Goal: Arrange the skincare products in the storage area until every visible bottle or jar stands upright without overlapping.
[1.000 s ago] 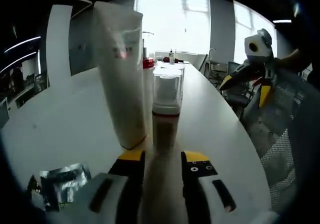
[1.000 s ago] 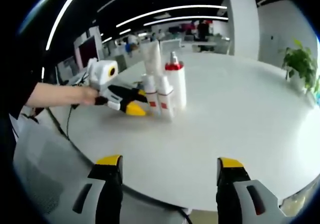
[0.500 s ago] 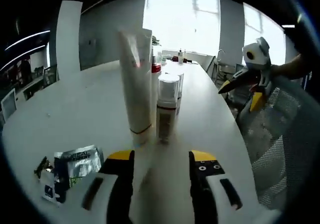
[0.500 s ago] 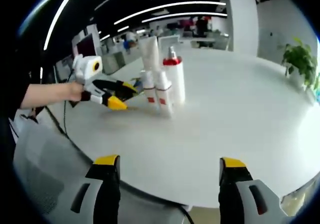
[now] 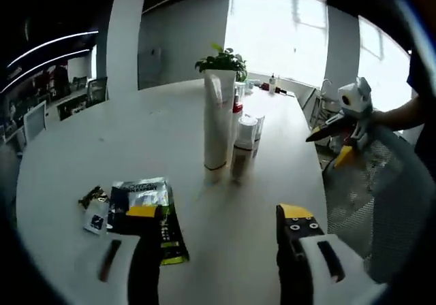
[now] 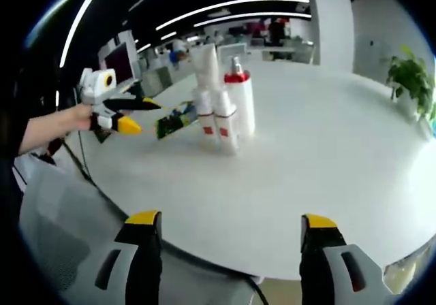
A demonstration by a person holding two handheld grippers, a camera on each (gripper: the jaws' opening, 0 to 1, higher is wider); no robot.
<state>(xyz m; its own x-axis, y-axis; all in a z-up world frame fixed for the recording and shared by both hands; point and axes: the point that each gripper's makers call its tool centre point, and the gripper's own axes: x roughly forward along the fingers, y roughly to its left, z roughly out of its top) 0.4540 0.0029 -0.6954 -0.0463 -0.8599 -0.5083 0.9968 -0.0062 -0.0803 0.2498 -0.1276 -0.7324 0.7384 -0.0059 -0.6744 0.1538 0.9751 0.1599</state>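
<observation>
Office w/ a big white round table (image 5: 82, 155); windows far behind, a potted plant (image 5: 221, 60) at the far side. My left gripper (image 5: 219, 222) has jaws spread wide, nothing between them. Right gripper (image 6: 230, 231) likewise agape and empty, hanging off the table's near edge. Skincare cluster stands upright mid-table: tall white tube (image 5: 216, 121), red-capped bottle (image 6: 241, 105), small clear-capped bottle (image 5: 243, 148), all touching or nearly so. Sachets (image 5: 146, 210) lie flat just ahead-left of my left gripper. I judge the left is the nearer; the cluster sits straight ahead of it, long axes vertical, so any approach should be level, jaws either side.
</observation>
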